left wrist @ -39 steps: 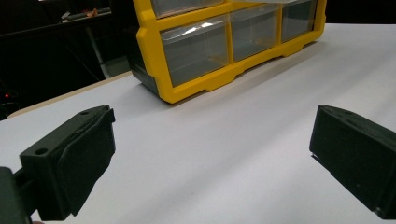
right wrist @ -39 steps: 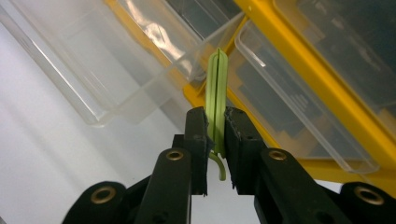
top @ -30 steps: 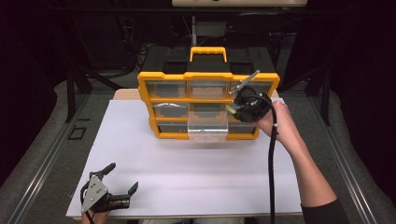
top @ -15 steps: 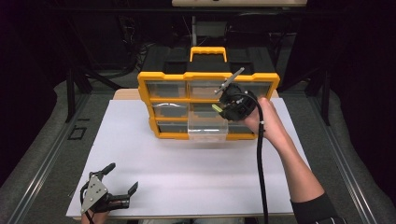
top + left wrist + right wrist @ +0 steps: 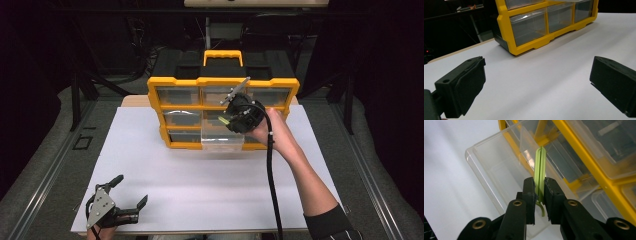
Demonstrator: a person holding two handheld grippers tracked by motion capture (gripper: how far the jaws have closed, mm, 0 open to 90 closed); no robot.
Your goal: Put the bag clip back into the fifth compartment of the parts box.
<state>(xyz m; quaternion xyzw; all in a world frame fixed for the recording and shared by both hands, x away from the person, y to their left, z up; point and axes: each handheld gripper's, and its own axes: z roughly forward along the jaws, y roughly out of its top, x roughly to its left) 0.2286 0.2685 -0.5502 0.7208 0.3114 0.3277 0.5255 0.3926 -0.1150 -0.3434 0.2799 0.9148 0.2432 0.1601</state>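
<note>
**Green strip held over the pulled-out drawer**

Black jaws of the left gripper (image 5: 131, 192) stand wide apart with nothing between them, low over the near-left corner of the white table top (image 5: 200, 200); the left gripper view shows only bare table between its two pads.

Further along, at the middle of the table's far side, stands one yellow plastic organiser cabinet with clear drawers (image 5: 175, 82), three rows of three where they can be counted. One clear plastic drawer (image 5: 220, 141) in the bottom row is pulled out toward the person. No readable writing shows on the cabinet or drawers.

To the right, the right gripper (image 5: 539, 195) is clamped on one thin pale-green plastic strip (image 5: 540, 167), which stands upright between the pads above the open drawer (image 5: 494, 170).
</note>
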